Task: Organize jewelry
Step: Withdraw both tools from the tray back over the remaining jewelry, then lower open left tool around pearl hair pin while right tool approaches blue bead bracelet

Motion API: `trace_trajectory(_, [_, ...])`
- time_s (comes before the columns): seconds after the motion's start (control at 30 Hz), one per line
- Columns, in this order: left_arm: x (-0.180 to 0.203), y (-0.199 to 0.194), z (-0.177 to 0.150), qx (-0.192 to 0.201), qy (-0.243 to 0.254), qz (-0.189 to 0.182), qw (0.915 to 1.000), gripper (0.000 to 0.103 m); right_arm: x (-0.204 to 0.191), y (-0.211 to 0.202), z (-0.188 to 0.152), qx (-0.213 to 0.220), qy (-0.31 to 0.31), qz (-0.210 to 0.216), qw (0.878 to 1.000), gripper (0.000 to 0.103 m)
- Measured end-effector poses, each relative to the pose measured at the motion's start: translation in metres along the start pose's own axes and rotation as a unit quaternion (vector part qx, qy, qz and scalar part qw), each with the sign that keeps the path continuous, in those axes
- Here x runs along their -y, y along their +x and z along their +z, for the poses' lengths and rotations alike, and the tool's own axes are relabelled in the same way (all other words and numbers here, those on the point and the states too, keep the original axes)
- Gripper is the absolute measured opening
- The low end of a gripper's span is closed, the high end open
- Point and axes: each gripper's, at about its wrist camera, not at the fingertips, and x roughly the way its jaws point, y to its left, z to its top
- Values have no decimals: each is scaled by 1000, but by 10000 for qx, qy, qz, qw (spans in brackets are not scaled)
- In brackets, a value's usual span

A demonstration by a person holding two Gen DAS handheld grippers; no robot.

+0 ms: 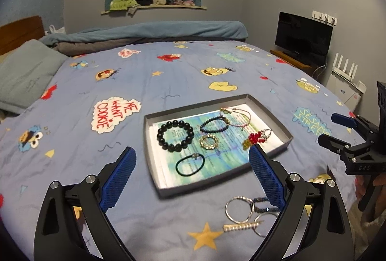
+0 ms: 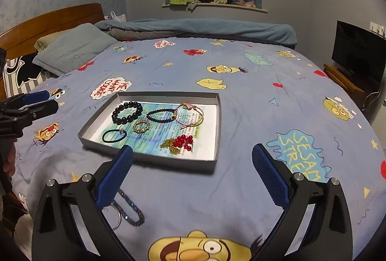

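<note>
A grey shallow tray lies on the bed and holds several pieces: a black bead bracelet, a dark blue bead bracelet, a gold ring bracelet, a black hair tie, a pink cord bracelet and red beads on a gold chain. Silver bangles, a blue bead strand and a gold bar piece lie on the sheet in front of the tray. My left gripper is open above them. My right gripper is open and empty.
The bed has a blue cartoon-print sheet. A pillow and a rolled blanket lie at the far side. A TV stands on a low cabinet to the right. The right gripper also shows in the left wrist view.
</note>
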Motion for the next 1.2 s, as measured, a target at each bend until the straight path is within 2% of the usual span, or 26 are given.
trace_trajectory(0.3, [-1,-17,-27,57,-33,172,9998,94,-16,-18,-17,129,-202,-13,9997,97])
trace_trajectory(0.6, [9,-7,-62,-206,128,248,9994,94,-30,-16,-33,40,-295,113,9995,97])
trace_trajectory(0.93, [15,6,-86,-432,13,63,9990,94,-33,-5,-48,-76,-364,105,9993,97])
trace_trajectory(1.2, [13,18,-101,-583,-36,69,9983,94,-35,6,-62,-266,-386,148,9988,97])
